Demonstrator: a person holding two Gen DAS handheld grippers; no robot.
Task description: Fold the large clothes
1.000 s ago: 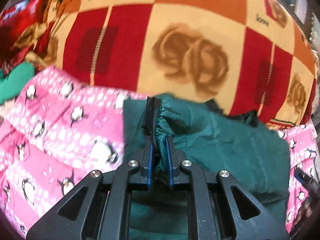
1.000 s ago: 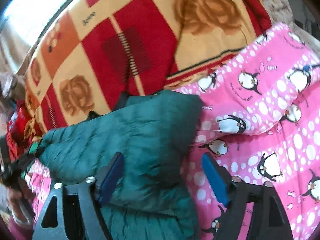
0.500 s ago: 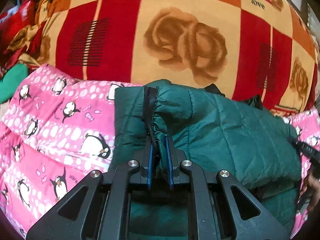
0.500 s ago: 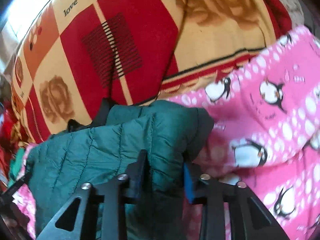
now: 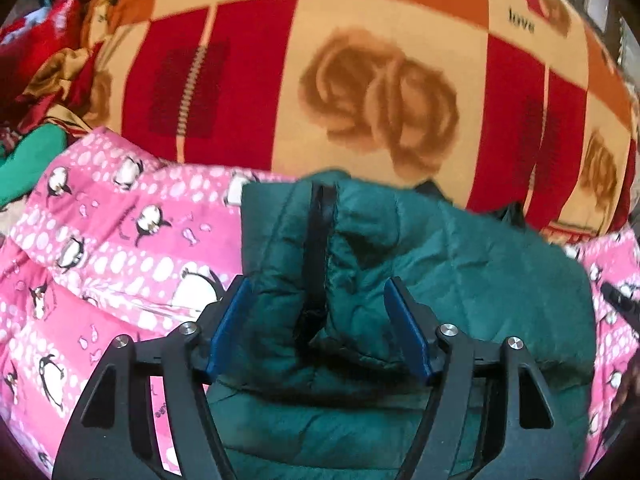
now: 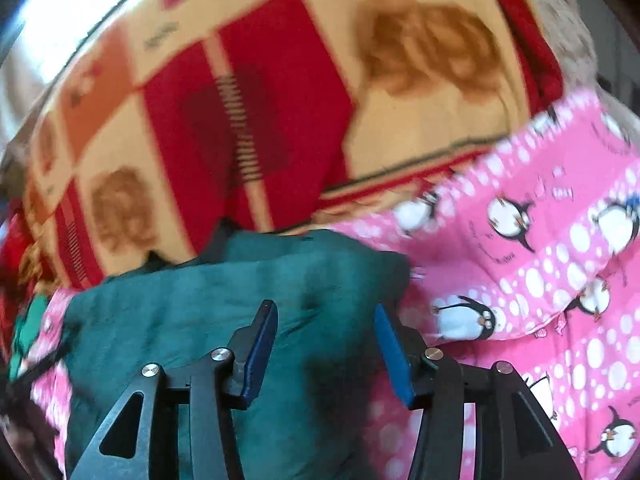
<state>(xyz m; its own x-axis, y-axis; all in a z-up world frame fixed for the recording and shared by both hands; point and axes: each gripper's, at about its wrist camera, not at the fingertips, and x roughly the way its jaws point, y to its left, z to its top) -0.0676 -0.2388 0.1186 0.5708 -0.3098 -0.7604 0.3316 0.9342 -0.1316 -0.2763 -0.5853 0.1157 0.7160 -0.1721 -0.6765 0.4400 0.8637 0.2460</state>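
A dark green puffer jacket (image 5: 460,280) lies folded on a pink penguin-print blanket (image 5: 120,248). My left gripper (image 5: 318,320) is open, its blue pads on either side of the jacket's bunched edge with a black zipper strip. In the right wrist view the same jacket (image 6: 192,320) lies below my right gripper (image 6: 326,344), which is open over the jacket's right corner. The pink blanket (image 6: 540,280) spreads to the right.
A big red, orange and cream blanket with rose prints (image 5: 360,80) is heaped behind the jacket; it also fills the back of the right wrist view (image 6: 260,100). Red and green cloth (image 5: 36,148) lies at the far left.
Both grippers have opened and let go of the jacket: the left was pinching the zipper edge, the right was shut on the corner half a second ago. The jacket now rests on the blanket.
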